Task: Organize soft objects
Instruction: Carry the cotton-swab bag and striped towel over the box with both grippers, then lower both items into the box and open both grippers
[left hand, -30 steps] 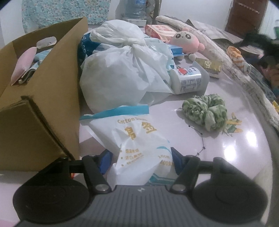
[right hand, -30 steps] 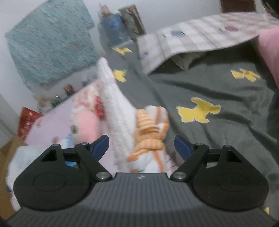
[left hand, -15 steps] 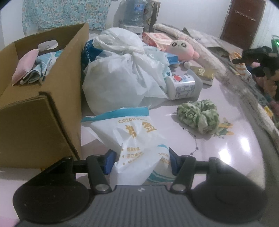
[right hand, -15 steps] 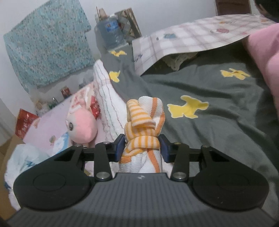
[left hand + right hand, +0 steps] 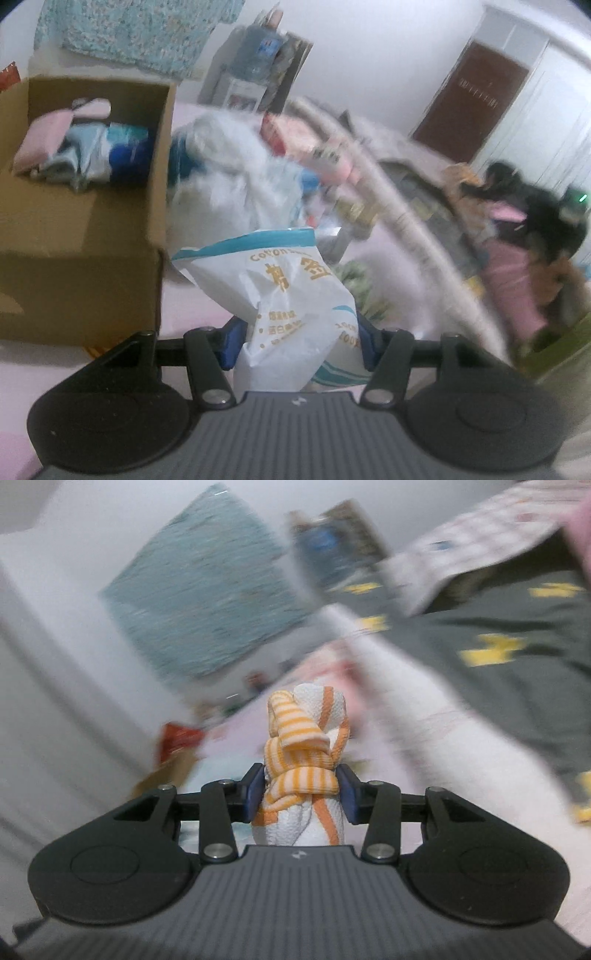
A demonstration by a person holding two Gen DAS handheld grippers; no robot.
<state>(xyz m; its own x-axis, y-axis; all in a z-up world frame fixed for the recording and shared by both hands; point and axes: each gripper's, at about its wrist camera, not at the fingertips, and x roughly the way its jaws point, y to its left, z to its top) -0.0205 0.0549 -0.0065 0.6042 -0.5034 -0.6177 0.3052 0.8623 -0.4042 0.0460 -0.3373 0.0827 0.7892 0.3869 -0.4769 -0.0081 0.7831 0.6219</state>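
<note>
My left gripper (image 5: 297, 341) is shut on a white cotton-pad bag (image 5: 284, 295) with a blue top edge and holds it lifted above the pink table. An open cardboard box (image 5: 74, 206) stands just to the left, with pink and blue soft items inside. My right gripper (image 5: 302, 799) is shut on a knotted orange-and-white striped sock bundle (image 5: 304, 760), held in the air; it also shows blurred at the right of the left wrist view (image 5: 461, 177).
A big white plastic bag (image 5: 229, 177) lies beside the box. A green scrunchie (image 5: 354, 284) lies behind the held bag. A grey bedspread with yellow shapes (image 5: 498, 635) is to the right. A blue cloth (image 5: 207, 598) hangs on the wall.
My left gripper has lifted the cotton-pad bag off the table, toward the box. My right gripper closed on the sock bundle, lifted it off the bed and swung left.
</note>
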